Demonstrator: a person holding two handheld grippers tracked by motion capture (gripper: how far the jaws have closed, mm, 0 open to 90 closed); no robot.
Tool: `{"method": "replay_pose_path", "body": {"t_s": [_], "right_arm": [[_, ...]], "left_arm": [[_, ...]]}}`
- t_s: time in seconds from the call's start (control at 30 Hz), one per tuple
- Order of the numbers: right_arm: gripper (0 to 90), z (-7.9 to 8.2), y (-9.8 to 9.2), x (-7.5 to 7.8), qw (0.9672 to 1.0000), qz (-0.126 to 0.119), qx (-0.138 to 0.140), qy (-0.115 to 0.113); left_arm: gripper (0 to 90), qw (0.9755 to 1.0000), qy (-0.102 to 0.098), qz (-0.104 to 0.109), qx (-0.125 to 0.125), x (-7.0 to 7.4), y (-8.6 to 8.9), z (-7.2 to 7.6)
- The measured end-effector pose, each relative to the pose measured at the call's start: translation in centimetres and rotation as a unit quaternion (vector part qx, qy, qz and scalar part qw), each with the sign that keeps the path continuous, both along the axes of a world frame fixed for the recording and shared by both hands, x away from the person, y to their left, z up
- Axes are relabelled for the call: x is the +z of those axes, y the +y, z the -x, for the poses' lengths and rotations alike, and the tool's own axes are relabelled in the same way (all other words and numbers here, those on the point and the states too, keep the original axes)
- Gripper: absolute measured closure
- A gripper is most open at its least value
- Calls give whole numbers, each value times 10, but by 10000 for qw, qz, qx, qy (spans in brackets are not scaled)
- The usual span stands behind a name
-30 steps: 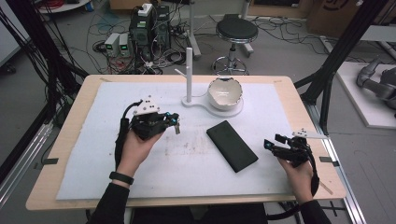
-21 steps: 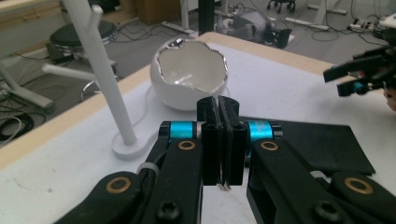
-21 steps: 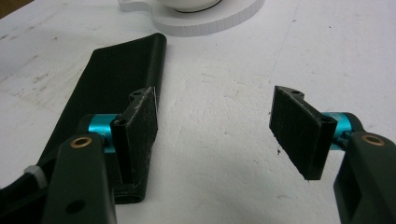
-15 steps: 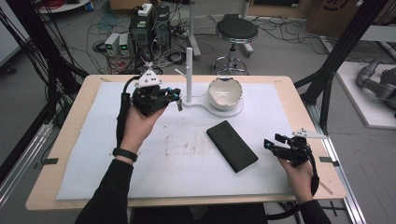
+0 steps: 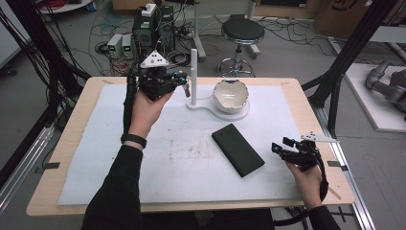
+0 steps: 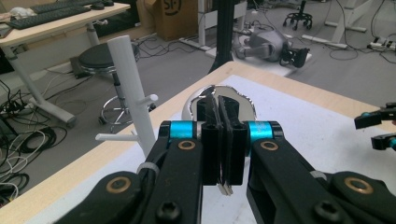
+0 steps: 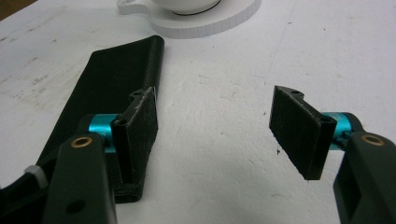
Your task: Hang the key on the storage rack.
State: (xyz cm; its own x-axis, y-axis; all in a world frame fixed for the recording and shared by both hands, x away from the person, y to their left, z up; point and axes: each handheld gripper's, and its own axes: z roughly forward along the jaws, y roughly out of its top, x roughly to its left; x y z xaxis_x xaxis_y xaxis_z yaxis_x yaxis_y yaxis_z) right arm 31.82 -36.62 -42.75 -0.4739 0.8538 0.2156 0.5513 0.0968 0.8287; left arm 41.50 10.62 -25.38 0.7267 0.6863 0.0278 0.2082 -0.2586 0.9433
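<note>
Widest thing out here is the wooden table (image 5: pixel 62 158), with a white mat (image 5: pixel 158 182) spread over nearly all of it, likely to give a soft, plain working surface.

At the far middle sits the white stand (image 5: pixel 201 104). Its upright post (image 5: pixel 194 72) carries short side pegs, which look meant for hanging something, and its round base cradles the white bowl (image 5: pixel 231 94) so the bowl stays put.

Nearer the person, the black case (image 5: pixel 238 149) lies flat and slantwise on the mat, well apart from the stand and untouched.

Now the hands. The left gripper (image 5: pixel 179 79) is held up off the mat just beside the post, about level with its upper half. In its own view the jaws are pressed flat together, aimed between post (image 6: pixel 130 88) and bowl (image 6: pixel 238 100). A thin pale sliver peeks out at their lower edge, and I cannot tell what it is. It reads like a line-up on those pegs.

The right gripper (image 5: pixel 281 143) rests low at the mat's right edge, jaws spread wide with nothing between them. Its view has the case (image 7: pixel 107 79) just behind its left-hand jaw, so it looks parked within reach.

Writing: a cardboard box (image 6: pixel 180 16) on the floor behind carries dark print, cut off and unreadable. Case, stand and bowl show no label.
</note>
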Motion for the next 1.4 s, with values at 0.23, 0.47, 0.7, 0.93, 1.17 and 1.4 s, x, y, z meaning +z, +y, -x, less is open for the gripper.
{"method": "replay_pose_path", "body": {"t_s": [0.23,0.47,0.7,0.93,1.17,1.4], "right_arm": [[338,0,-1,0,10000,-9,-22,-8],[340,1,-3,0,10000,-25,-37,-19],[341,3,-5,-1,10000,-45,-68,5],[341,4,-7,-1,10000,-49,-75,-2],[341,5,-9,-1,9999,-78,-89,21],[341,6,-9,-1,9999,-90,-92,32]], "left_arm": [[879,9998,38,13,205,-1,2,-16],[879,9992,92,49,388,1,2,-29],[879,9990,207,38,386,3,-4,-42],[879,9985,354,-136,387,-2,-17,-54],[879,9983,417,-94,408,-5,-22,-63],[879,9979,444,-150,446,-6,-26,-68]]}}
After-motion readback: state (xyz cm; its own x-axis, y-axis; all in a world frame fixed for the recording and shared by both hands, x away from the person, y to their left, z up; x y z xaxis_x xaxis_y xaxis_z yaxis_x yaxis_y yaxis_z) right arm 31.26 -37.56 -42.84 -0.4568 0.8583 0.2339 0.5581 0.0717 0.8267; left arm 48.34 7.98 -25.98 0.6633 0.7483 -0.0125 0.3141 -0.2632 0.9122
